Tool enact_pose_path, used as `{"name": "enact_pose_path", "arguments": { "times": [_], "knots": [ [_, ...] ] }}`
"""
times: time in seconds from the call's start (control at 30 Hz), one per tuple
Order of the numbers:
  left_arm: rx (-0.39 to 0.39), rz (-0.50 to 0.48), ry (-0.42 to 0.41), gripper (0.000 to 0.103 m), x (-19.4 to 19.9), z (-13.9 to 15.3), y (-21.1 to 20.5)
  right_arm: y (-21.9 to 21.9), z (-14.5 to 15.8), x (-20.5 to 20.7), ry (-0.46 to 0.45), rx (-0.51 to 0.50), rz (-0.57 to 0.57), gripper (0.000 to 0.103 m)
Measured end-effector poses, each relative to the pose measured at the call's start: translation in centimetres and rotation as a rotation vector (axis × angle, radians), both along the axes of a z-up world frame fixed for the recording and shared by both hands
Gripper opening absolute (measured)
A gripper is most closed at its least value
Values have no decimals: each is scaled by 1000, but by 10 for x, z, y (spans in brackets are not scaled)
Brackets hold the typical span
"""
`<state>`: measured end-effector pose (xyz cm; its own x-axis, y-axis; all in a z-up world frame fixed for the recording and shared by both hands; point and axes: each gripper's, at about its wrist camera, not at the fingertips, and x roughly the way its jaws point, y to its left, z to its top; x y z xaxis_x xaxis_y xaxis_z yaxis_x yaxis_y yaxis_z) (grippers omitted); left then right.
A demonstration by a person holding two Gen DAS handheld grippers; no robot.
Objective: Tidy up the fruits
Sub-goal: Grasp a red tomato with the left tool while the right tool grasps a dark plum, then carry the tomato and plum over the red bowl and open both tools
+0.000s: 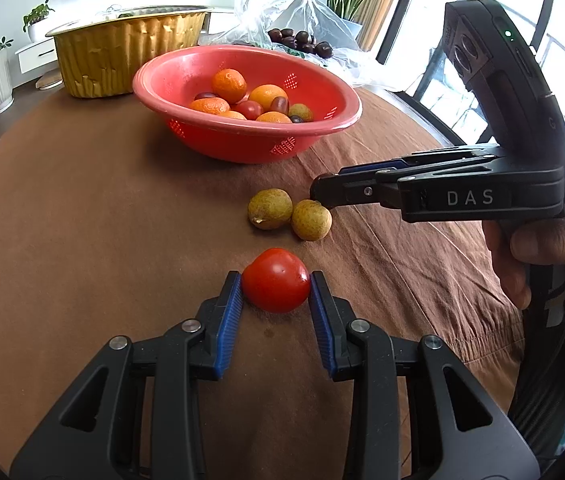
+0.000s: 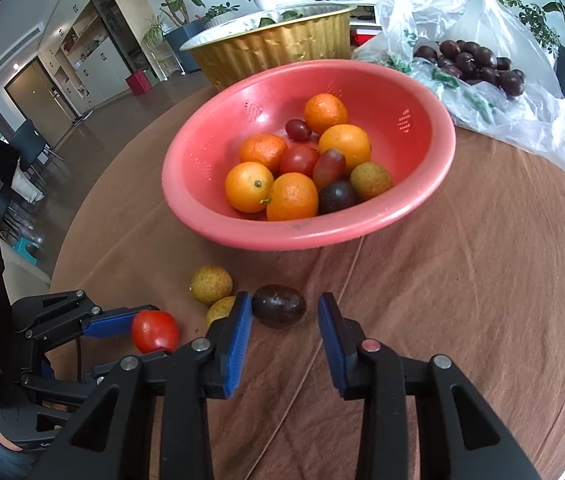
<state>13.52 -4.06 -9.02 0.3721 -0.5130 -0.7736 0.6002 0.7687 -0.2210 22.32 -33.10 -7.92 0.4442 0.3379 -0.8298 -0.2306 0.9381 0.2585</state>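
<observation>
Only from the right wrist: small dark purple oval plum (image 2: 279, 311) on brown tablecloth (image 2: 462, 300), hidden in left view. Right gripper (image 2: 284, 320) parted around it, left pad touching; left gripper (image 1: 275, 292) clamped on round red tomato (image 1: 275, 280) near red plastic colander (image 1: 242, 144).

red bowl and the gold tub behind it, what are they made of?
Red bowl: looks like moulded plastic, semi-gloss, one solid colour, with patches of small drain holes in the wall, so likely a colander.
Gold tub: looks like thin metal foil, gold outside and silvery inside, with crinkled pleated walls and a rolled rim. Probably aluminium, though the look alone cannot confirm it.
</observation>
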Motion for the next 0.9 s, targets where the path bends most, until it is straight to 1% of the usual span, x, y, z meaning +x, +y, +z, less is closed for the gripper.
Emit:
{"name": "enact_pose_path", "arguments": {
  "times": [0.1, 0.17, 0.27, 0.5, 0.77, 0.9],
  "knots": [
    [-3, 1, 1, 31, 0, 0, 0, -4, -2, 4, 24, 50, -9, 36],
    [-3, 1, 1, 31, 0, 0, 0, -6, -4, 5, 32, 69, -11, 33],
    [-3, 1, 1, 31, 0, 0, 0, -4, -4, 4, 33, 76, -4, 30],
    [-3, 1, 0, 31, 0, -1, 0, -4, -4, 3, 28, 81, -4, 29],
    [-4, 5, -1, 31, 0, -1, 0, -14, 8, -12, 2, 100, -23, 29],
    [-17, 16, -4, 31, 1, 4, 3, -22, 16, -21, -16, 115, -39, 29]
  ]
}}
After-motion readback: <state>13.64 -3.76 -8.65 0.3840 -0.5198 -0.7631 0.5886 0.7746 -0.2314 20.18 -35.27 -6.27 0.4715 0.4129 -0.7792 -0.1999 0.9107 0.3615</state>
